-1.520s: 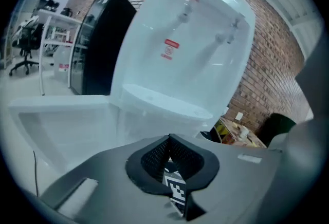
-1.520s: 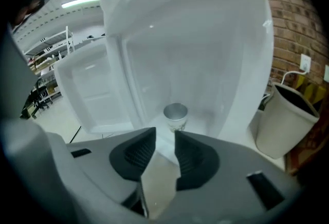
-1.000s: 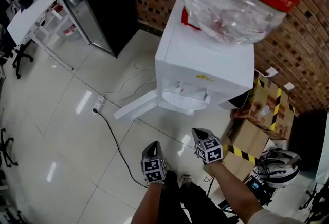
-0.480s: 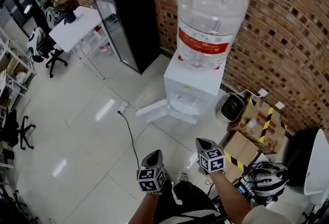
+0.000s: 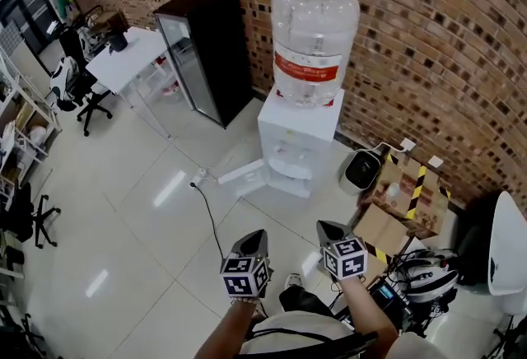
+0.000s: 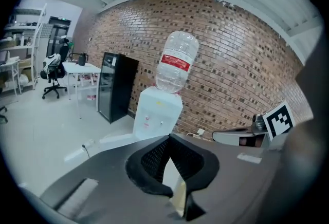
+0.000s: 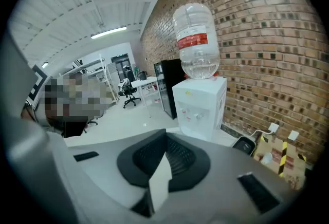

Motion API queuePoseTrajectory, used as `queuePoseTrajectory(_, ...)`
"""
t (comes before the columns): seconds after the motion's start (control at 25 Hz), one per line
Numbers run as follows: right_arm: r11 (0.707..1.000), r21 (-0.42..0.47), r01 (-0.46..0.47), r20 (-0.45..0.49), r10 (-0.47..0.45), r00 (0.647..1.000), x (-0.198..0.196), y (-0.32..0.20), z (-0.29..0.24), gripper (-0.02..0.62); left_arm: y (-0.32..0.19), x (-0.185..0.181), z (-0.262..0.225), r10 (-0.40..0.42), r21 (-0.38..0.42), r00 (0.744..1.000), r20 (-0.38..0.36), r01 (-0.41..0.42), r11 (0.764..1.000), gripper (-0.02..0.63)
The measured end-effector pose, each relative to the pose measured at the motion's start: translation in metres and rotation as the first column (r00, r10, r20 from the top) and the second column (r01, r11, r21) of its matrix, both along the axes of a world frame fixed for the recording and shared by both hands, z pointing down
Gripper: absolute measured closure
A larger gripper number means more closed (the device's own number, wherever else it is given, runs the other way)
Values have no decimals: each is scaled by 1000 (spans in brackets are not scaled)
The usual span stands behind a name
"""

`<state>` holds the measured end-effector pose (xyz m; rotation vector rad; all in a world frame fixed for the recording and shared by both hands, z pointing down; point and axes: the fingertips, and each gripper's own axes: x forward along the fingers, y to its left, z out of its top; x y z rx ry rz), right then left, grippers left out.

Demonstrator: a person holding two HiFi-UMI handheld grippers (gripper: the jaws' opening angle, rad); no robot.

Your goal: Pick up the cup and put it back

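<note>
jaws of left gripper (image 5: 256, 235) and right gripper (image 5: 328, 227) meet, facing upright dispenser (image 5: 298, 139).

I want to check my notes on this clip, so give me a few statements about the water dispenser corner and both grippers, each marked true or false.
1. The water bottle on the water dispenser carries a red label. True.
2. The right gripper holds a cup. False: its jaws are together with nothing between them.
3. In the head view a black cabinet stands left of the water dispenser. True.
4. The wall behind the water dispenser is plain white. False: it is brick.
5. The left gripper is wide open. False: its jaws are shut and empty.
</note>
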<state>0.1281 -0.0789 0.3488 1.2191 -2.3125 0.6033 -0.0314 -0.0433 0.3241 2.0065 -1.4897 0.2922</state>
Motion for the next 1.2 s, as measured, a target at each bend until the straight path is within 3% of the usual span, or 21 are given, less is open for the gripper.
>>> queuePoseTrajectory(0.28,997,56,-54,9,53,999,-28,65,-36,588,38,-7,-22,98,47,995,26,-100,994,606)
queuePoseTrajectory(0.6,986,103,-130,22,128,992,-39,123,-61,588,80,-15,-39,156,101,988,9,-156,982,605)
queuePoseTrajectory(1.2,980,132,-146,17,145,989,-58,162,-72,588,123,-32,-43,172,113,985,1,-171,979,605)
